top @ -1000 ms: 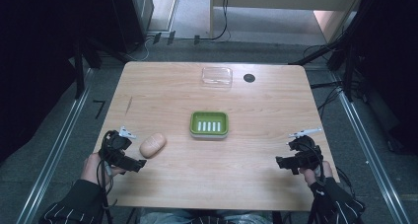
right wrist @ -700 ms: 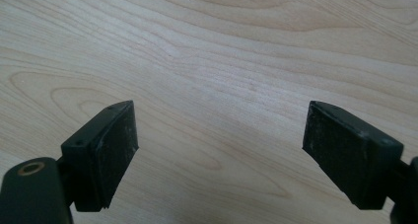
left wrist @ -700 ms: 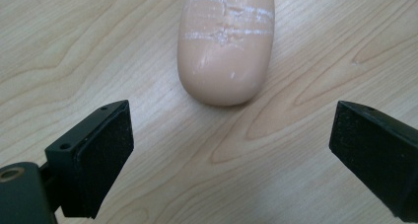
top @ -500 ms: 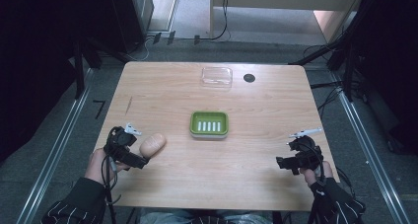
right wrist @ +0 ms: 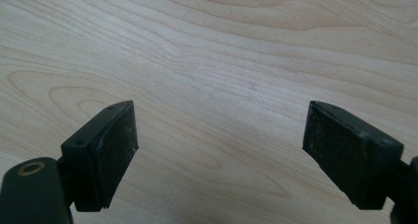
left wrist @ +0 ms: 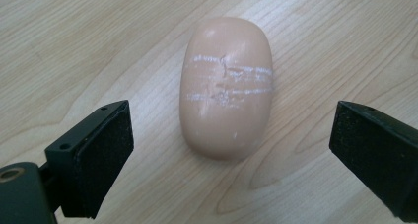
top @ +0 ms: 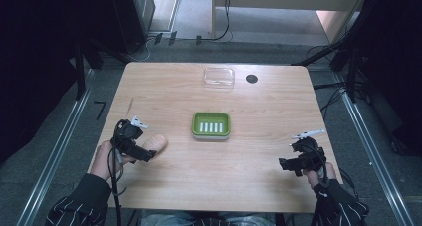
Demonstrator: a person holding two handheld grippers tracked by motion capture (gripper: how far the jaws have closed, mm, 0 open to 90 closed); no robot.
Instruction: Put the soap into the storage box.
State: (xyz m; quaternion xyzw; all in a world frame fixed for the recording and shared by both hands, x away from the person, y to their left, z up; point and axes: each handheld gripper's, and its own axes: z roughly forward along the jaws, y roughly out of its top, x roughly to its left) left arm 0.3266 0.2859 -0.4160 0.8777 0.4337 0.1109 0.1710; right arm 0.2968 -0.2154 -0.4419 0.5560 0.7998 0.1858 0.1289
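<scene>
A peach-coloured oval bar of soap point(left wrist: 226, 88) with white scratch marks lies flat on the wooden table point(top: 199, 94); in the high view the soap point(top: 155, 143) is at the left, just ahead of my left gripper point(top: 141, 153). That left gripper point(left wrist: 231, 157) is open, its jaws wide on either side of the soap's near end without touching it. A green soap dish point(top: 211, 125) with white ribs sits at the table's middle. My right gripper point(top: 290, 165) rests near the right front edge, and the right gripper point(right wrist: 219, 155) is open over bare wood.
A clear plastic lid or tray point(top: 219, 77) and a small black round disc point(top: 252, 78) lie at the far edge of the table. Dark cables and metal floor rails surround the table.
My left gripper has moved forward and right up to the soap, so the soap now lies between its open jaws. The right gripper has stayed still.
</scene>
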